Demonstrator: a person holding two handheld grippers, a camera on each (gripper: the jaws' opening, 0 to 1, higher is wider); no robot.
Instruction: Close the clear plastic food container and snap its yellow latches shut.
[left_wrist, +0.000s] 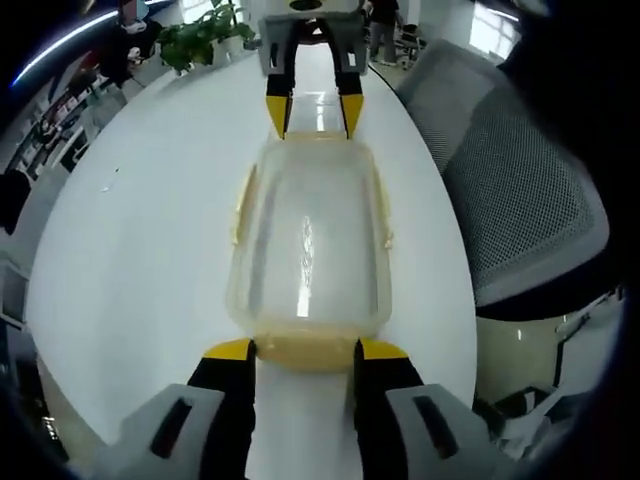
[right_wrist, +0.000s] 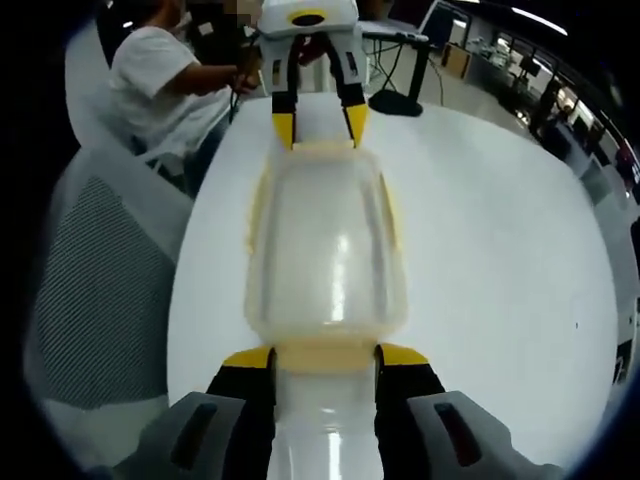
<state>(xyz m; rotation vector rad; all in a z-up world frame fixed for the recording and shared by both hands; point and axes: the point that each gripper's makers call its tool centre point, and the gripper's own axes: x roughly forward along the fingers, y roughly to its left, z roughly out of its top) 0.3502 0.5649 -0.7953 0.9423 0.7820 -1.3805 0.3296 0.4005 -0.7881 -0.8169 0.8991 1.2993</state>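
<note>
The clear plastic container (left_wrist: 305, 250) lies lengthwise on the white table (left_wrist: 140, 240) with its lid on top. Yellow latches run along its long sides (left_wrist: 240, 205) and its two ends. In the left gripper view my left gripper (left_wrist: 307, 352) is open, its yellow-tipped jaws flanking the near end latch (left_wrist: 305, 355). My right gripper (left_wrist: 315, 112) flanks the far end the same way. From the right gripper view, the right gripper (right_wrist: 325, 357) stands open around its end latch (right_wrist: 325, 358) of the container (right_wrist: 325, 250), and the left gripper (right_wrist: 320, 125) is opposite.
A grey mesh office chair (left_wrist: 520, 200) stands close to the table edge beside the container. It is the same chair (right_wrist: 100, 290) in the right gripper view. A person in a white shirt (right_wrist: 160, 80) sits beyond it. A potted plant (left_wrist: 200, 40) and a black stand (right_wrist: 395, 100) sit at the table's ends.
</note>
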